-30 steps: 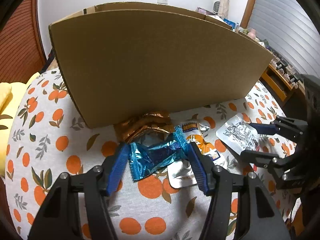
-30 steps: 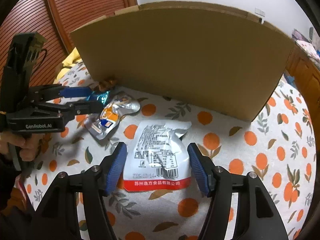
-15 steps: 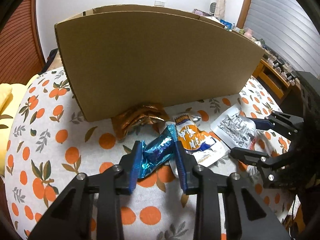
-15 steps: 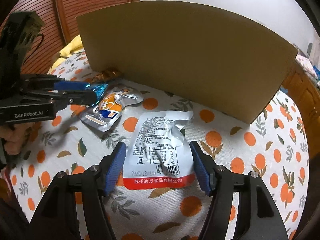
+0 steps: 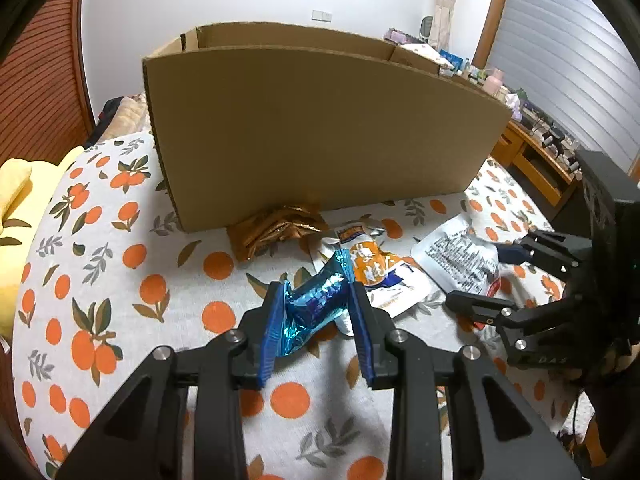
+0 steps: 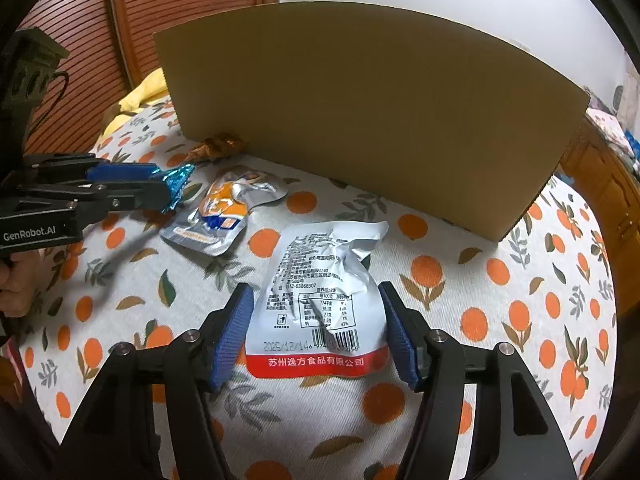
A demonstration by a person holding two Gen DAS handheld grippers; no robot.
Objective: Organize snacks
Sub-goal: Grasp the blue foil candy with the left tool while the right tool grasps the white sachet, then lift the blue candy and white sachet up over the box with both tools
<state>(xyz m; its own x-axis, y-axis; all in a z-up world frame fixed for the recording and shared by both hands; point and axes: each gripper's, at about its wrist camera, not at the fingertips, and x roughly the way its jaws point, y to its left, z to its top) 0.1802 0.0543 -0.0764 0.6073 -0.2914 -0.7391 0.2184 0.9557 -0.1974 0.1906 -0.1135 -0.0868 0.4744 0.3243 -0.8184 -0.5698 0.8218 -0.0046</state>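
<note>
My left gripper [image 5: 316,308] is shut on a crumpled blue foil snack packet [image 5: 316,300], held just above the orange-print cloth; in the right wrist view it shows at the left [image 6: 132,184] with the blue packet [image 6: 176,178] sticking out of its tips. My right gripper [image 6: 316,296] straddles a flat silver packet with a red strip [image 6: 320,280]. Its jaws are closing and the pads stand right at the packet's edges. An orange-and-white pouch [image 6: 224,212] lies between the two grippers. A gold wrapper [image 5: 276,228] rests against the tall cardboard box [image 5: 320,128].
The box wall [image 6: 368,112] blocks the far side, and its inside is hidden. The orange-print cloth [image 5: 120,280] covers the surface. A yellow cushion [image 5: 12,200] lies at the left edge and a wooden shelf with small items [image 5: 536,168] stands at the right.
My left gripper closed on the blue packet and lifted it off the cloth, pulling back from the box. The right gripper's jaws narrowed slightly around the silver packet.
</note>
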